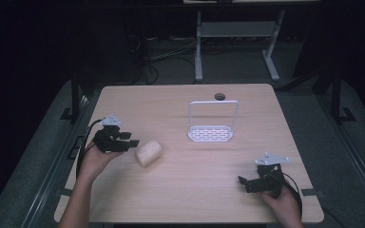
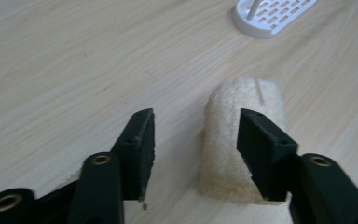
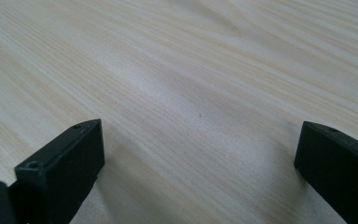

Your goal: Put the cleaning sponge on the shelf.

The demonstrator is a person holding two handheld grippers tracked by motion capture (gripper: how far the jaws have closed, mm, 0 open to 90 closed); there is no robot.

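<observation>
Left gripper (image 2: 193, 140): jaws apart, one jaw overlapping the pale beige loofah-like sponge roll (image 2: 242, 140) lying left-centre on the light wooden table (image 1: 195, 190). Right gripper (image 3: 198, 154): jaws wide apart, near right. White slotted rack (image 1: 210, 133): far centre in the high view.

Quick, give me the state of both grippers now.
Left gripper: open, holding nothing, its jaws at the beige roll.
Right gripper: open, empty, over the table.

Dim room, grey floor (image 1: 38, 156), white-legged desk (image 1: 237, 28) behind.
</observation>
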